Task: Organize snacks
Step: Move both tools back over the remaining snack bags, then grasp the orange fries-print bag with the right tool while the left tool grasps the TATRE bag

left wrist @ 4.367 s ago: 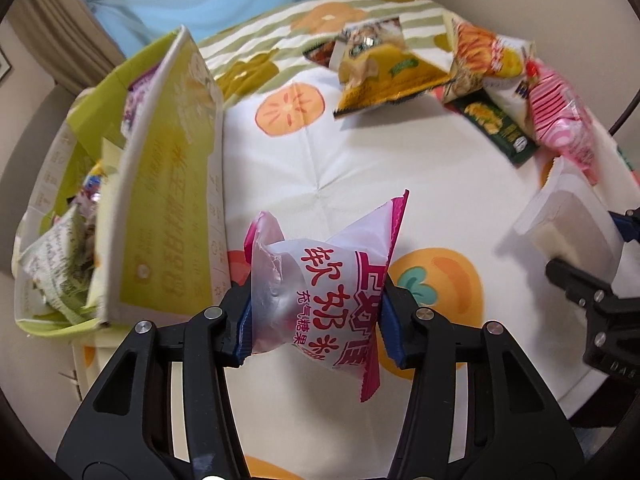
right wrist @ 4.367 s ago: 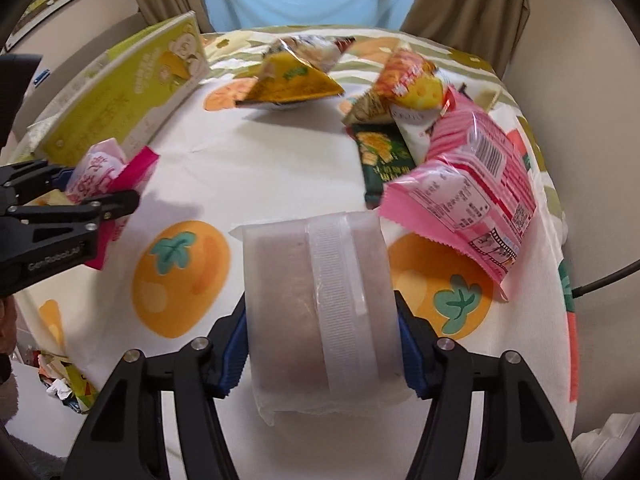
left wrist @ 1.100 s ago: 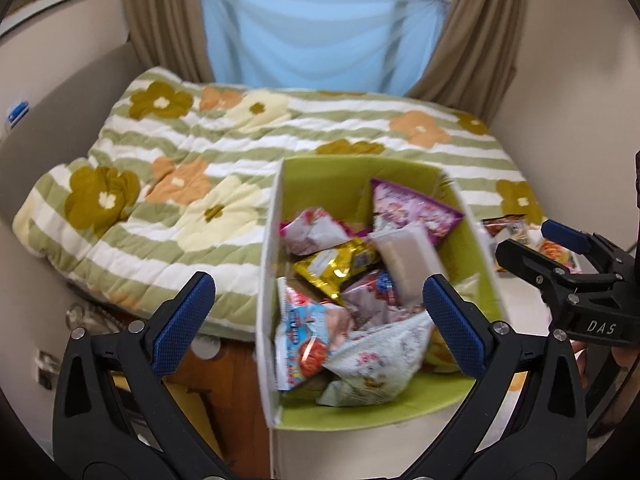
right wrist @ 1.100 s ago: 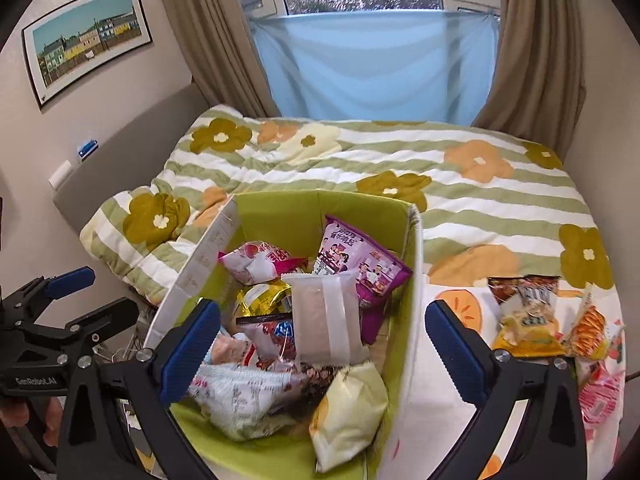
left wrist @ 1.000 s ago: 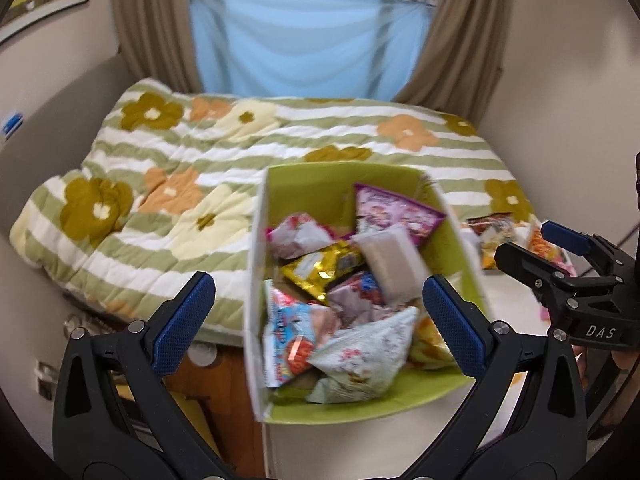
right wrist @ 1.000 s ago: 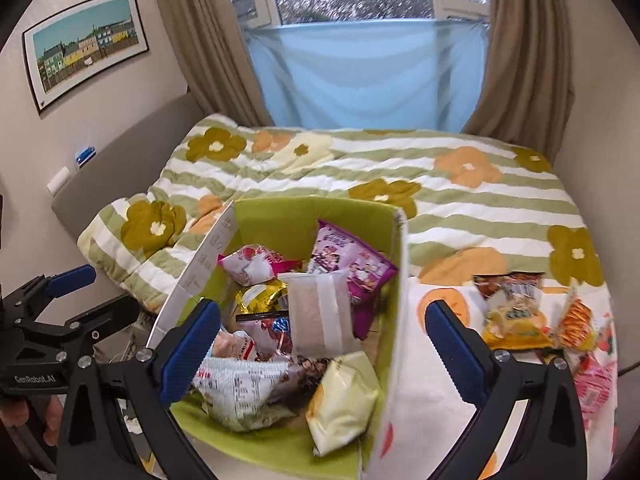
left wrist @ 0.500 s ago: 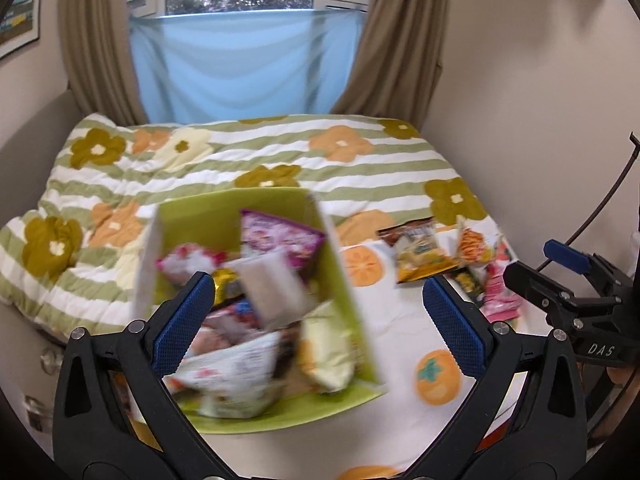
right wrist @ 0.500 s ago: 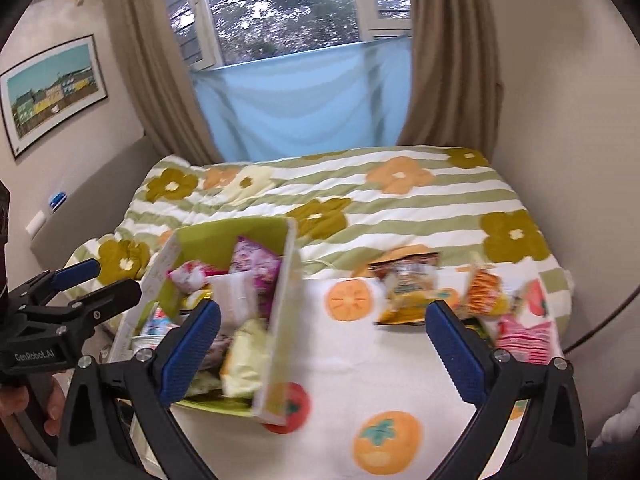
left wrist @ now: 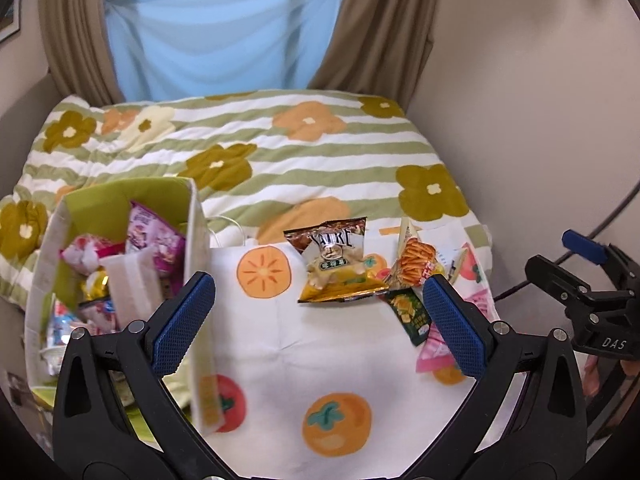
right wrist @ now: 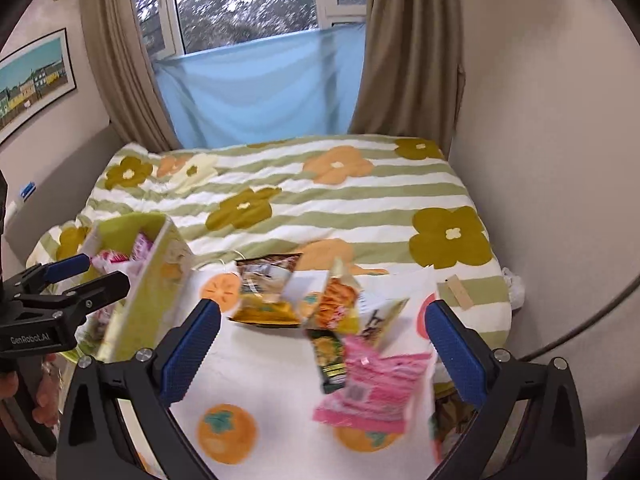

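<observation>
Striped floral quilt (left wrist: pixel 328 148) is covering the bed under the window. White persimmon-print cloth (left wrist: pixel 280 344) is lying at the near end. Green box (left wrist: pixel 196 240) is sitting on its left side, packed with snacks — a clear white pack (left wrist: pixel 132 284) showing on top. Loose snacks are clustering on the cloth's right side: pink bag (right wrist: pixel 376 388), yellow-brown chip bag (left wrist: pixel 336 268), orange packet (left wrist: pixel 416 260), dark green packet (left wrist: pixel 408 312). Left gripper (left wrist: pixel 318 320) and right gripper (right wrist: pixel 320 348) are hovering above — jaws spread wide, gripping nothing.
</observation>
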Motion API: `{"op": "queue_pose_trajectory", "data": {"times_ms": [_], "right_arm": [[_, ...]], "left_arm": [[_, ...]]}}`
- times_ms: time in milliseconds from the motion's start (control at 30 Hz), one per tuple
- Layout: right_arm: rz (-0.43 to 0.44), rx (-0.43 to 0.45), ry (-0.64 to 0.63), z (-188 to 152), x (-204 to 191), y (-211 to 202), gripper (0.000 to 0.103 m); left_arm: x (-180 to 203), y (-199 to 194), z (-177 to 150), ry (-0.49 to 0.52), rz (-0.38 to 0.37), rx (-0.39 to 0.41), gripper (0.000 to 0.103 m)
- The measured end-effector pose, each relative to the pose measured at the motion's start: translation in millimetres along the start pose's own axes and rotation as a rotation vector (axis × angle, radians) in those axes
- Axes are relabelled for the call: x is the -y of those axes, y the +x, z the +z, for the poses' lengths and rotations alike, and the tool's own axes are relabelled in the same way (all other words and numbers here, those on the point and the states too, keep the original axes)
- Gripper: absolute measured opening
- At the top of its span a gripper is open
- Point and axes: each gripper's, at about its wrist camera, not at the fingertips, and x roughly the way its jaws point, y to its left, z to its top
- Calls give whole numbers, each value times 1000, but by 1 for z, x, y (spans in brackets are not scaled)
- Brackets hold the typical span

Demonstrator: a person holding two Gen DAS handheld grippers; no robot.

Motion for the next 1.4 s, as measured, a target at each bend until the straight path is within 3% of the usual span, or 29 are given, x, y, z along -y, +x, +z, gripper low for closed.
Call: {"op": "queue_pose_trajectory", "data": {"times_ms": [333, 633, 967, 1000, 1100, 1400], "right_arm": [[88, -88, -149, -6, 39, 80, 102], [106, -201, -315, -16, 40, 147, 102], [131, -299, -464, -27, 32, 192, 102], [138, -303, -482, -28, 30, 194, 102], [164, -316, -530, -30, 26, 201, 102], [195, -364, -601, -37, 19, 220, 102]], "left_arm": [[8, 107, 9, -35, 4, -167, 103], [4, 189, 8, -76, -27, -294, 103], [0, 241, 4, -90, -36, -380, 102], [0, 244, 3, -89, -39, -387, 100], [-1, 252, 1, -95, -63, -416, 80], [-5, 250, -2, -94, -77, -431, 71]]}}
